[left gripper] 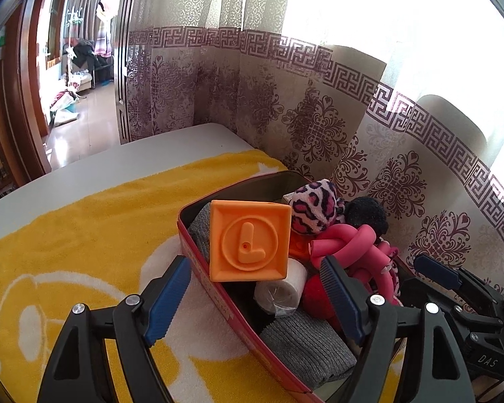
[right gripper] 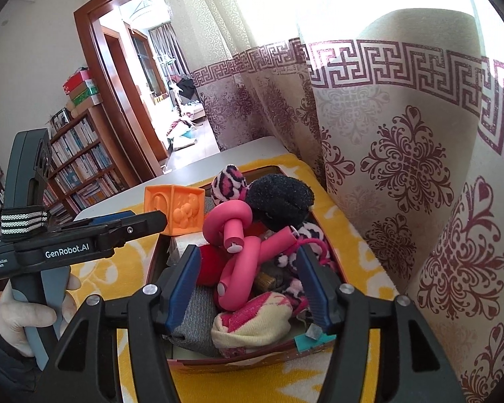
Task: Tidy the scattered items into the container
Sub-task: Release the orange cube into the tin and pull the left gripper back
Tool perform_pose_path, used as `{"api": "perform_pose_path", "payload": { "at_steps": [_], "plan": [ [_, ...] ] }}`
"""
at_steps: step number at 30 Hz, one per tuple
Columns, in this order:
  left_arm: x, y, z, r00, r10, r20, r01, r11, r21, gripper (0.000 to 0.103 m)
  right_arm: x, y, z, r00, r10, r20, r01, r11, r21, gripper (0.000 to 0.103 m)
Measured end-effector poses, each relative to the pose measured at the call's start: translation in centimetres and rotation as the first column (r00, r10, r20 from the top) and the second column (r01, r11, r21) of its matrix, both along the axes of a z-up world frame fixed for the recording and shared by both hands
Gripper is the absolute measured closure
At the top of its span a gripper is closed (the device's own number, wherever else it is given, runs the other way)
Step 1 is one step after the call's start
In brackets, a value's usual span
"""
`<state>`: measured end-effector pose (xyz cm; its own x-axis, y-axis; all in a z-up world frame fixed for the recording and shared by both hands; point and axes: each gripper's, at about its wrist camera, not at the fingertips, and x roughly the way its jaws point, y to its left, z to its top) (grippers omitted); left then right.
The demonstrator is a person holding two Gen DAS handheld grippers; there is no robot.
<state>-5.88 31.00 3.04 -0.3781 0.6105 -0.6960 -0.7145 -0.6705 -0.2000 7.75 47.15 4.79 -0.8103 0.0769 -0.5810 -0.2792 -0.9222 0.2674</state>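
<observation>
Your landmark is the red tin (left gripper: 198, 262) (right gripper: 158, 252), a long open box resting on a yellow and white towel (left gripper: 67, 235) (right gripper: 117, 268) that covers a white table (left gripper: 117, 164) beside patterned curtains (left gripper: 319, 117). At the tin's left rim stands an orange rubber block (left gripper: 250, 240) (right gripper: 176, 210) with a raised letter L facing your left camera, propped on the things inside. Your left gripper (left gripper: 257, 299) (right gripper: 141, 223) is released, its blue pads spread wide on either side of the block and touching nothing; one pad sits outside the rim, over the towel, the other over the tin's contents. Just under the block lies a small white roll (left gripper: 280, 290), and grey knitted fabric (left gripper: 305, 346) (right gripper: 198, 315) fills the near end. In the middle of the tin is a knot of pink foam curlers (left gripper: 349, 238) (right gripper: 238, 252), with a black fuzzy sock (left gripper: 366, 215) (right gripper: 279, 198) and a leopard-print sock (left gripper: 316, 208) (right gripper: 230, 181) behind it. Your right gripper (right gripper: 248, 288) (left gripper: 433, 272) hovers above the near end with its tongs also spread apart, empty, over a pink and cream sock (right gripper: 252, 325).
</observation>
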Motion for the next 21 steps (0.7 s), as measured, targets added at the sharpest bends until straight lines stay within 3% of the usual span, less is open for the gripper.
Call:
{"api": "perform_pose_path", "payload": {
  "at_steps": [2, 4, 15, 21],
  "plan": [
    [0.8, -0.4, 0.2, 0.999, 0.020, -0.035, -0.020, 1.000, -0.013, 0.009, 0.4, 0.1, 0.0, 1.000, -0.007, 0.000, 0.007, 1.000, -0.004, 0.029],
    [1.8, -0.9, 0.4, 0.996, 0.050, -0.074, -0.052, 0.998, -0.019, 0.004, 0.8, 0.1, -0.1, 1.000, -0.009, 0.007, 0.009, 1.000, -0.008, 0.025],
    [7.6, -1.9, 0.9, 0.954, 0.172, -0.245, -0.206, 0.971, -0.119, 0.001, 3.4, -0.6, -0.4, 0.999, -0.017, 0.029, 0.016, 1.000, 0.014, 0.024],
    [9.6, -2.7, 1.3, 0.961, 0.181, -0.208, -0.199, 0.977, -0.072, 0.001, 4.6, -0.9, -0.5, 0.999, -0.021, 0.033, 0.021, 1.000, 0.021, 0.024]
  ]
}}
